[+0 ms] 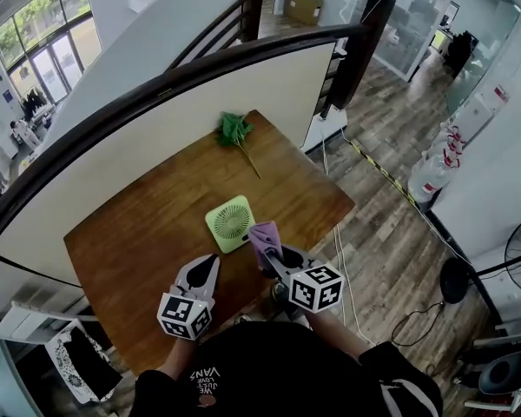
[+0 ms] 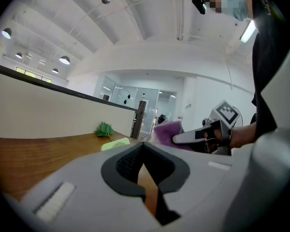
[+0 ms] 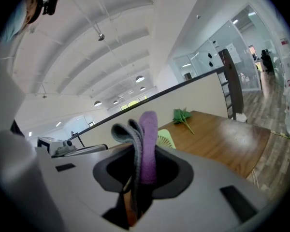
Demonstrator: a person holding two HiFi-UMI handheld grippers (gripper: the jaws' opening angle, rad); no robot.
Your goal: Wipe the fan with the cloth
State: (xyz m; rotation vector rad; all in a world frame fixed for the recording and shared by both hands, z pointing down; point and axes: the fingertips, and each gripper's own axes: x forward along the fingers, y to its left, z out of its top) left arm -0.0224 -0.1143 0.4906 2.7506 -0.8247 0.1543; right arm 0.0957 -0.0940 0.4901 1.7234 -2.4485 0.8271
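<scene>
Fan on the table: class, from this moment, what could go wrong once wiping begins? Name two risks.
1. The fan lies loose on the table. The left gripper is shut and off it, so a wipe may shove it toward the near edge.
2. The right gripper pinches the cloth by a fold, so dragging it over the grille might pull it free.

cloth hides most of the fan behind it.
</scene>
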